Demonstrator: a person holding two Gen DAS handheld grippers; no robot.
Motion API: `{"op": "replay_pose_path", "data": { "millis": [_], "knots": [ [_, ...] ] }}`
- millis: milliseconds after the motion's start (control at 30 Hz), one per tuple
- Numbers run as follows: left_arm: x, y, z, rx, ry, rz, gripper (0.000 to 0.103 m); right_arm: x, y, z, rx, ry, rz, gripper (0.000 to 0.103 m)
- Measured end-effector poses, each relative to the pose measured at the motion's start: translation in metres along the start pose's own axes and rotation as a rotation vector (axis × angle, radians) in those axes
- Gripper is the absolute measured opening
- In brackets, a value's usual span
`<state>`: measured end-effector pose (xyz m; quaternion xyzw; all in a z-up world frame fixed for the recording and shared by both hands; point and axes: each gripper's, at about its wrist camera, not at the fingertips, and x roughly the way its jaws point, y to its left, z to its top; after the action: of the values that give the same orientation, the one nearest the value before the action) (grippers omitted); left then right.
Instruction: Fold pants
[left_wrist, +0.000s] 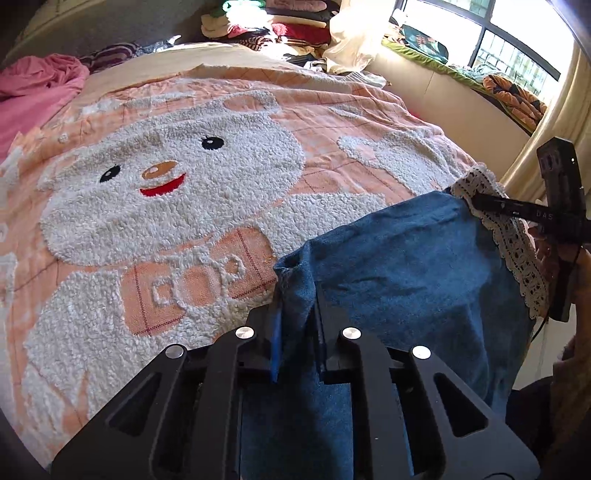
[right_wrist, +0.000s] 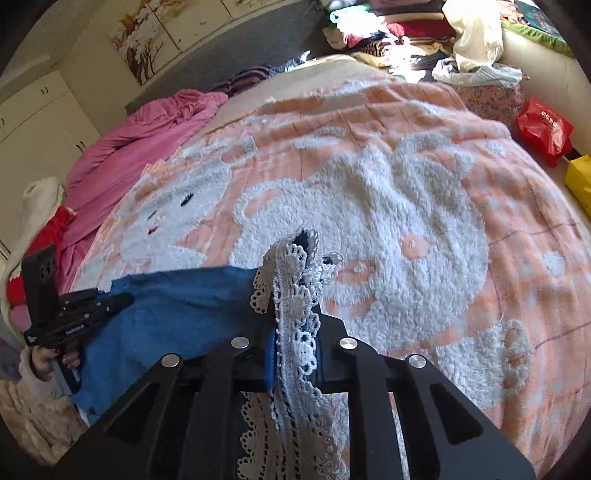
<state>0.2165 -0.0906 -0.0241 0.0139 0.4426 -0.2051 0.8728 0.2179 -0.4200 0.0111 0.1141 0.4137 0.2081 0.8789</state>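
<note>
One pair of blue denim pants with a white crocheted lace trim (left_wrist: 406, 266) is in view, held at the near edge of the bed, at about 5 o'clock in the left wrist view, above a peach quilted bedspread with a white fleecy bear motif (left_wrist: 177, 192). The denim is judged moderately heavy and soft, with enough body to hang in broad folds; it is not slippery. The lace trim (right_wrist: 295, 314) is judged light, open-worked and liable to snag or stretch (a pinch on lace alone could distort it).

The left tool (left_wrist: 297, 332) is pressed together on a bunched fold of denim at one corner. The right tool (right_wrist: 295, 343) is pinched on the lace-edged corner, with lace and a dark denim edge gathered between its fingers. Between the two holds the cloth is spread as a shallow sag.

A hold is best taken through the denim hem beneath the lace, at the two outer corners.

Count: one pair of pants, two tools, one bedspread, one crumpled pink cover (right_wrist: 147, 140) at 10 o'clock in the right wrist view.
</note>
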Motion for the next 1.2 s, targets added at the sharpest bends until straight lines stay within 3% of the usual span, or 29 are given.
{"op": "replay_pose_path", "data": {
  "millis": [100, 233, 333, 400, 467, 567, 700, 833, 1033, 1200],
  "knots": [
    [-0.003, -0.004, 0.003, 0.013, -0.031, 0.026, 0.008, -0.013, 0.011, 0.012, -0.056, -0.063, -0.06, 0.014],
    [0.01, -0.004, 0.006, 0.014, -0.004, 0.061, 0.011, 0.019, 0.007, 0.011, -0.085, 0.028, -0.158, 0.015],
    [0.018, 0.002, 0.002, -0.009, 0.005, 0.063, 0.016, 0.038, -0.002, 0.007, -0.084, 0.076, -0.221, 0.031],
    [0.014, 0.002, 0.002, -0.01, -0.01, 0.073, 0.021, 0.033, -0.006, 0.009, -0.045, 0.057, -0.206, 0.041],
    [0.005, 0.006, 0.001, -0.029, -0.019, 0.084, 0.038, 0.017, -0.009, 0.01, -0.022, 0.02, -0.208, 0.046],
    [-0.023, 0.012, -0.005, -0.072, -0.054, 0.041, 0.039, -0.018, -0.013, 0.006, 0.023, -0.048, -0.175, 0.047],
    [-0.066, 0.019, -0.022, -0.103, -0.101, 0.061, 0.043, -0.066, -0.01, -0.014, 0.06, -0.111, -0.143, 0.051],
    [-0.106, 0.032, -0.052, -0.155, -0.12, 0.071, 0.047, -0.097, -0.002, -0.049, 0.069, -0.087, -0.143, 0.054],
    [-0.163, 0.065, -0.096, -0.246, -0.141, 0.153, 0.049, -0.11, 0.009, -0.108, 0.109, -0.059, -0.145, 0.054],
    [-0.195, 0.092, -0.128, -0.329, -0.134, 0.182, 0.057, -0.098, 0.007, -0.127, 0.173, -0.044, -0.13, 0.054]
  ]
}}
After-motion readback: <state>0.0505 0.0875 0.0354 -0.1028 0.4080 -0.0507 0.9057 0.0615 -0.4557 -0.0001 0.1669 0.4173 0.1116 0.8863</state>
